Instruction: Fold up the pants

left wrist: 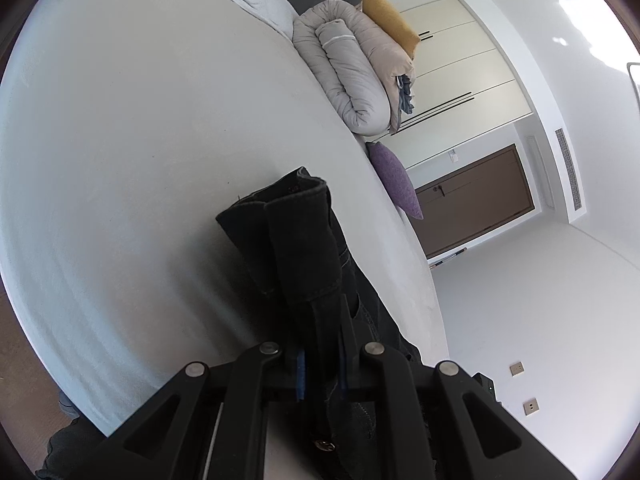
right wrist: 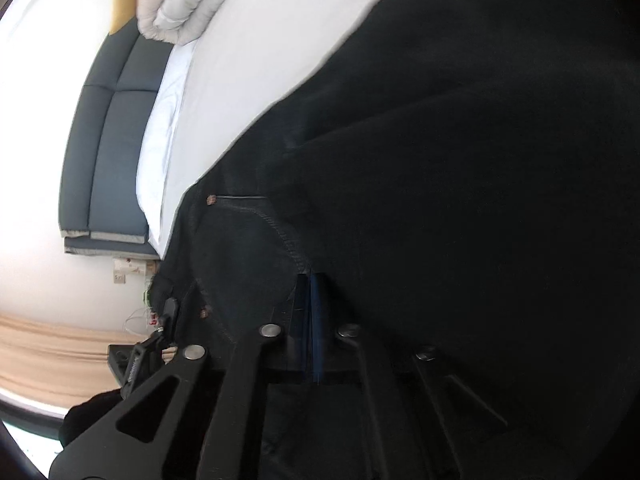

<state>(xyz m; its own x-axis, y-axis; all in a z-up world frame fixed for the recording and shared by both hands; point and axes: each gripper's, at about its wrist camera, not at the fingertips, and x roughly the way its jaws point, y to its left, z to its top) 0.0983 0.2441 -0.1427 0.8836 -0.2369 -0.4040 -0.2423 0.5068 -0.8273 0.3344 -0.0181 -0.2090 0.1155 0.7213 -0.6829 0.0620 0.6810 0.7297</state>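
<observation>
**Both my grippers clamped on the black pants over the bed**

My left gripper (left wrist: 322,364) has its jaws drawn in tight on a thick bunch of the pants (left wrist: 296,248). The dark cloth fills the narrow gap between the blue pads and rises ahead of my jaws as a folded, upright wad with a stitched hem at its top. More of the cloth runs back under the jaws, where a metal button (left wrist: 324,445) shows. Ahead and to the left of the jaws lies the pale bed (left wrist: 140,140). Far ahead, past the wad, a rolled grey duvet (left wrist: 352,80) lies at the edge of the bed with a mustard pillow (left wrist: 390,20) behind it and a purple cushion (left wrist: 394,178) nearer.

My right gripper (right wrist: 314,320) has its jaws pressed together, the blue pads meeting on a stitched seam of the pants. The black cloth spreads ahead and to the right of my jaws and covers most of that view; it is blurred there. Two copper rivets (right wrist: 211,200) sit just left of the jaws along a pocket edge. Ahead and to the left, the white bed shows bare, and farther left stands a grey-blue headboard (right wrist: 108,140).
</observation>
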